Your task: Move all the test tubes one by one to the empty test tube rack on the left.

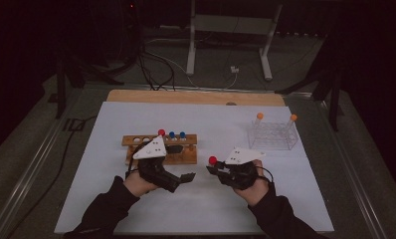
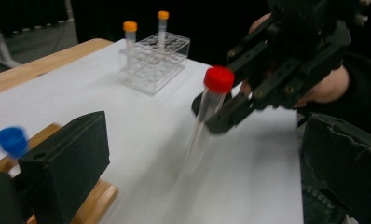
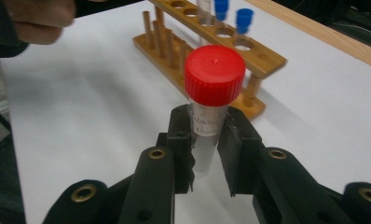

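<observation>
- Grippers sit nearest, side by side above the white sheet [image 1: 206, 209]: the left gripper [image 1: 187, 177] stands with its jaws wide apart and nothing between them, while the right gripper [image 3: 205, 154] has its jaws closed on the red-capped tube [image 3: 211, 100], clamping it just under the cap.
- Red-capped tube: clear, upright to slightly tilted, lifted off the sheet between the two racks; the printed label under its cap is too blurred to read in full, and I cannot tell whether anything is inside it.
- Wooden rack [image 1: 180, 155], just beyond the left gripper: its row of round holes holds two blue-capped tubes [image 1: 177, 135] and another red-capped one [image 1: 161, 132] standing upright; the holes at its left end are free.
- Clear plastic rack [image 1: 273, 135], farther back on the right: two orange-capped tubes [image 1: 276, 117] stand upright in its back corners, well apart from each other.
- Wooden table edge [image 1: 196, 96] runs behind the sheet.
</observation>
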`<state>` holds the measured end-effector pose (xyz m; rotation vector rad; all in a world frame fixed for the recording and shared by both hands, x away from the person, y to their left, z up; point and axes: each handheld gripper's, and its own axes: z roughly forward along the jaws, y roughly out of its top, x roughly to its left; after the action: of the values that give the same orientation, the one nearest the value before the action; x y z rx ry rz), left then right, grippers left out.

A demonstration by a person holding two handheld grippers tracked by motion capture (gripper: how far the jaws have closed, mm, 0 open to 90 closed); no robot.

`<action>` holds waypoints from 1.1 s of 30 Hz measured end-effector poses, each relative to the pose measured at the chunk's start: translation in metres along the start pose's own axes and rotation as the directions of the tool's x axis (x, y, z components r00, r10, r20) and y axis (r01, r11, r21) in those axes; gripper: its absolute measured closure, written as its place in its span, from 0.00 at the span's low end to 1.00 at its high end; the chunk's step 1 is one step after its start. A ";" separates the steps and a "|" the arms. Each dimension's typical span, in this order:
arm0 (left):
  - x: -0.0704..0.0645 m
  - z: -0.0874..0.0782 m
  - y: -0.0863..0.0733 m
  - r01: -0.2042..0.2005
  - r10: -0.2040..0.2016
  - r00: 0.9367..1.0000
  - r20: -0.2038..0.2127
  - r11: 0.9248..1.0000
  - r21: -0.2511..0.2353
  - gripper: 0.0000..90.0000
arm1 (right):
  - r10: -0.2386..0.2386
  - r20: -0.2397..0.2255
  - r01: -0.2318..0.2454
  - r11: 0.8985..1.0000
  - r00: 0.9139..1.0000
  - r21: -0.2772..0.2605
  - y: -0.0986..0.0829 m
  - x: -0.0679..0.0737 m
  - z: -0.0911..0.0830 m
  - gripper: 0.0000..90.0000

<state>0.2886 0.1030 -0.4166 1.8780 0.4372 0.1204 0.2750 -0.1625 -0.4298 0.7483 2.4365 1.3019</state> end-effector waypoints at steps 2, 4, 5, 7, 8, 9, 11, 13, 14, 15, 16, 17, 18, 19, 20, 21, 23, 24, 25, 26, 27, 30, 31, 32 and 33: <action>-0.001 0.004 0.001 -0.008 0.008 1.000 0.010 1.000 0.001 0.07 | -0.003 -0.015 0.003 1.000 1.000 0.001 0.001 0.002 0.001 0.83; -0.003 0.009 0.002 -0.010 0.010 1.000 0.017 1.000 -0.001 0.10 | -0.010 -0.023 0.010 1.000 1.000 -0.001 0.001 0.005 0.002 0.83; -0.003 0.011 0.002 -0.011 0.011 1.000 0.020 1.000 -0.003 0.14 | -0.009 -0.027 0.009 1.000 1.000 0.000 0.002 0.006 0.002 0.83; -0.003 0.015 0.002 -0.022 0.022 0.999 0.025 1.000 -0.001 0.19 | -0.011 -0.034 0.010 1.000 0.999 -0.003 0.002 0.008 0.003 0.83; -0.004 0.016 0.002 -0.023 0.023 0.999 0.027 1.000 -0.003 0.22 | -0.012 -0.037 0.012 1.000 0.999 -0.002 0.003 0.009 0.003 0.83; -0.004 0.018 0.002 -0.025 0.025 0.999 0.028 1.000 -0.006 0.27 | -0.017 -0.037 0.017 1.000 0.999 -0.001 0.003 0.010 0.004 0.83; -0.004 0.020 0.003 -0.029 0.029 0.999 0.029 1.000 -0.009 0.35 | -0.016 -0.046 0.016 1.000 0.999 0.003 0.002 0.010 0.005 0.83; -0.005 0.023 0.004 -0.035 0.035 0.999 0.034 0.999 -0.008 0.42 | -0.014 -0.050 0.014 1.000 0.999 0.006 0.002 0.011 0.006 0.83; -0.006 0.025 0.005 -0.037 0.037 0.999 0.025 0.999 0.000 0.45 | -0.015 -0.052 0.016 1.000 0.999 0.007 0.002 0.012 0.007 0.83; -0.006 0.026 0.005 -0.037 0.037 0.999 0.016 0.999 0.007 0.48 | -0.019 -0.053 0.020 1.000 0.998 0.009 0.002 0.012 0.007 0.83; -0.007 0.027 0.005 -0.034 0.034 0.999 0.029 0.999 0.004 0.50 | -0.019 -0.054 0.020 1.000 0.998 0.011 0.002 0.012 0.007 0.83; -0.008 0.029 0.005 -0.035 0.035 0.999 0.034 0.999 0.005 0.54 | -0.017 -0.056 0.017 1.000 0.998 0.014 0.002 0.012 0.008 0.83; -0.009 0.030 0.005 -0.043 0.043 0.999 0.032 0.999 0.013 0.57 | -0.018 -0.055 0.019 1.000 0.998 0.014 0.002 0.012 0.008 0.83; -0.010 0.032 0.005 -0.050 0.050 0.998 0.031 0.999 0.021 0.58 | -0.021 -0.055 0.022 1.000 0.998 0.013 0.002 0.012 0.008 0.83; -0.011 0.034 0.004 -0.053 0.052 0.998 0.024 0.998 0.030 0.62 | -0.021 -0.055 0.021 1.000 0.998 0.011 0.002 0.013 0.007 0.83; -0.011 0.035 0.004 -0.056 0.055 0.998 0.018 0.998 0.035 0.64 | -0.020 -0.057 0.020 1.000 0.998 0.009 0.002 0.013 0.007 0.83; -0.011 0.036 0.004 -0.069 0.069 0.998 0.013 0.997 0.032 0.68 | -0.020 -0.055 0.021 1.000 0.998 0.011 0.002 0.013 0.007 0.83; -0.011 0.036 0.004 -0.084 0.084 0.996 0.006 0.996 0.032 0.70 | -0.018 -0.057 0.018 1.000 0.998 0.008 0.002 0.013 0.007 0.83; -0.011 0.036 0.005 -0.084 0.083 0.996 0.015 0.996 0.031 0.72 | -0.023 -0.052 0.023 1.000 0.998 0.008 0.002 0.013 0.007 0.83; -0.012 0.036 0.005 -0.085 0.084 0.996 0.017 0.996 0.027 0.75 | -0.022 -0.050 0.023 1.000 0.999 0.007 0.002 0.013 0.006 0.83; -0.012 0.037 0.006 -0.088 0.088 0.996 0.015 0.996 0.027 0.78 | -0.017 -0.052 0.017 1.000 0.999 0.004 0.002 0.012 0.006 0.83; -0.013 0.036 0.007 -0.096 0.096 0.995 0.010 0.995 0.027 0.79 | -0.015 -0.050 0.014 1.000 0.999 -0.003 0.002 0.011 0.006 0.82; -0.012 0.036 0.008 -0.099 0.099 0.995 0.013 0.995 0.029 0.79 | -0.009 -0.053 0.008 1.000 0.999 -0.008 0.002 0.011 0.005 0.82; -0.011 0.035 0.009 -0.102 0.102 0.995 0.004 0.994 0.028 0.79 | -0.006 -0.061 0.005 1.000 0.998 -0.011 0.002 0.010 0.005 0.81; -0.011 0.033 0.010 -0.101 0.101 0.995 0.000 0.995 0.028 0.79 | -0.006 -0.056 0.005 1.000 0.998 -0.010 0.002 0.010 0.005 0.76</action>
<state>0.2909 0.0669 -0.4172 1.9279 0.3468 0.1843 0.2698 -0.1524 -0.4311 0.7113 2.4725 1.3489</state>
